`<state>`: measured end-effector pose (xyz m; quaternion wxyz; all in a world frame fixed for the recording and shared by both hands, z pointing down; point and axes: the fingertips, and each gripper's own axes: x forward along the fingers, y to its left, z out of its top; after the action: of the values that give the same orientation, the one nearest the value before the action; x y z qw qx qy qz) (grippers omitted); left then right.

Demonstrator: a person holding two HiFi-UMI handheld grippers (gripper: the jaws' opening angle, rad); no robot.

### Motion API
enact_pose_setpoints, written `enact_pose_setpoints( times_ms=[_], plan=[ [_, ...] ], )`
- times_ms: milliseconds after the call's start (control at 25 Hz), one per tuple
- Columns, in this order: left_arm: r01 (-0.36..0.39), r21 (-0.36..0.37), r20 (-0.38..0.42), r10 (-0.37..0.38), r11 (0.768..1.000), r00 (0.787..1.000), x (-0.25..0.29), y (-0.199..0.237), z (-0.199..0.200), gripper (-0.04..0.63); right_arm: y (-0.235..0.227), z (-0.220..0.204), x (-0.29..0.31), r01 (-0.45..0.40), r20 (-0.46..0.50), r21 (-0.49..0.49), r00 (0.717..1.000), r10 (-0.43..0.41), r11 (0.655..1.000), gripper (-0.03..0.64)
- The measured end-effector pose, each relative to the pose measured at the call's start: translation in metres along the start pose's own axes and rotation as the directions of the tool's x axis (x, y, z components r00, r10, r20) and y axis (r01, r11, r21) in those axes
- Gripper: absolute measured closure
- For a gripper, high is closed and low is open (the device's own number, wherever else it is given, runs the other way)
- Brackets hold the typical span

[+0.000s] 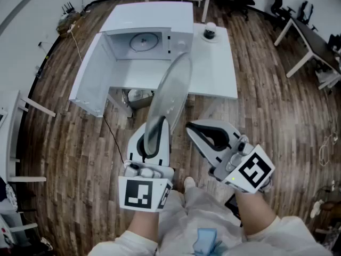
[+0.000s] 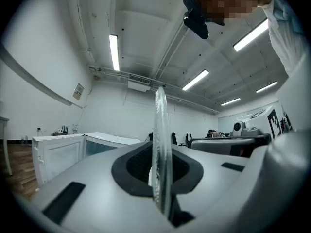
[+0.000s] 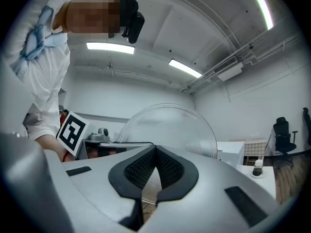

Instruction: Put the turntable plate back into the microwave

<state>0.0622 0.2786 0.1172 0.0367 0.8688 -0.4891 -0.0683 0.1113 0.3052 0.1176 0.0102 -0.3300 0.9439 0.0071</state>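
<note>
The clear glass turntable plate (image 1: 173, 87) stands on edge, its lower rim clamped in my left gripper (image 1: 154, 129), which is shut on it. In the left gripper view the plate (image 2: 160, 140) shows edge-on between the dark pads (image 2: 138, 166). My right gripper (image 1: 193, 128) is beside it on the right, shut and holding nothing; past its jaws the plate (image 3: 170, 125) shows broadside. The white microwave (image 1: 149, 33) sits ahead on the table, with its door (image 1: 90, 73) swung open to the left and a roller ring (image 1: 145, 40) on the cavity floor.
The white table (image 1: 216, 68) carries a small dark object (image 1: 209, 32) to the right of the microwave. A metal bin (image 1: 138, 96) sits under the table's front edge. There are desks and office chairs (image 1: 298, 20) at the far right on the wood floor.
</note>
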Motion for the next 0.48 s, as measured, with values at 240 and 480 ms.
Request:
enact_pose_setpoints(
  times_ms=[240, 480],
  plan=[
    [0.002, -0.002, 0.004, -0.002, 1.000, 1.000, -0.0008, 0.0001, 0.0023, 0.577, 0.0005, 0.0004, -0.0008, 0.005, 0.002, 0.008, 1.000, -0.005, 1.000, 0.586],
    [-0.005, -0.002, 0.003, 0.005, 1.000, 1.000, -0.0023, 0.0046, 0.0024, 0.577, 0.0026, -0.0003, 0.0017, -0.005, 0.004, 0.011, 1.000, 0.005, 1.000, 0.586]
  ],
)
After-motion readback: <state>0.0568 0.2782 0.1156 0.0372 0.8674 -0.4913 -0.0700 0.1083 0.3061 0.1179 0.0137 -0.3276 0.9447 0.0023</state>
